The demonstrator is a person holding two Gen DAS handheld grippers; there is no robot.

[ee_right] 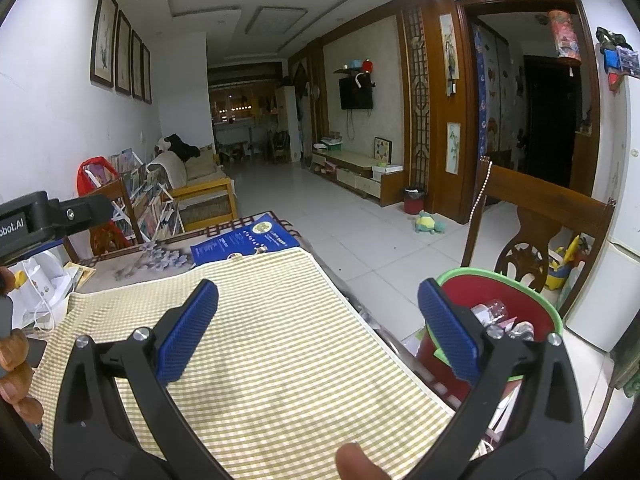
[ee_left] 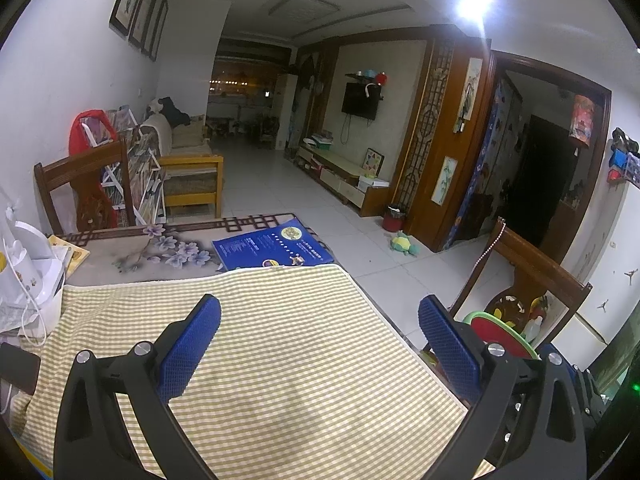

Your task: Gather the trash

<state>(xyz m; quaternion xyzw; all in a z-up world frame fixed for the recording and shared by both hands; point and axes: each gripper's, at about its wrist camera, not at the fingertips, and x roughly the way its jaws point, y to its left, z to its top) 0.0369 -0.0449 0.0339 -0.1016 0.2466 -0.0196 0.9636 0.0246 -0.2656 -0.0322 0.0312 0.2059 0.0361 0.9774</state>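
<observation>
My left gripper (ee_left: 319,307) is open and empty above the yellow-checked cloth (ee_left: 280,340) on the table. My right gripper (ee_right: 318,294) is open and empty over the same cloth (ee_right: 260,340). A red bin with a green rim (ee_right: 516,300) stands beside the table's right edge, just right of my right gripper, with crumpled wrappers and clear plastic (ee_right: 500,318) inside. The bin (ee_left: 500,332) shows partly behind the right finger in the left wrist view. No loose trash shows on the cloth.
A blue book (ee_left: 272,246) lies at the table's far end on a flowered mat (ee_left: 168,250). A white appliance with a cord (ee_left: 32,280) stands at the left. Wooden chairs (ee_right: 540,220) stand at the right and far left (ee_left: 84,188). A small red floor bin (ee_right: 414,200) and plush toy (ee_right: 428,222) are on the tiles.
</observation>
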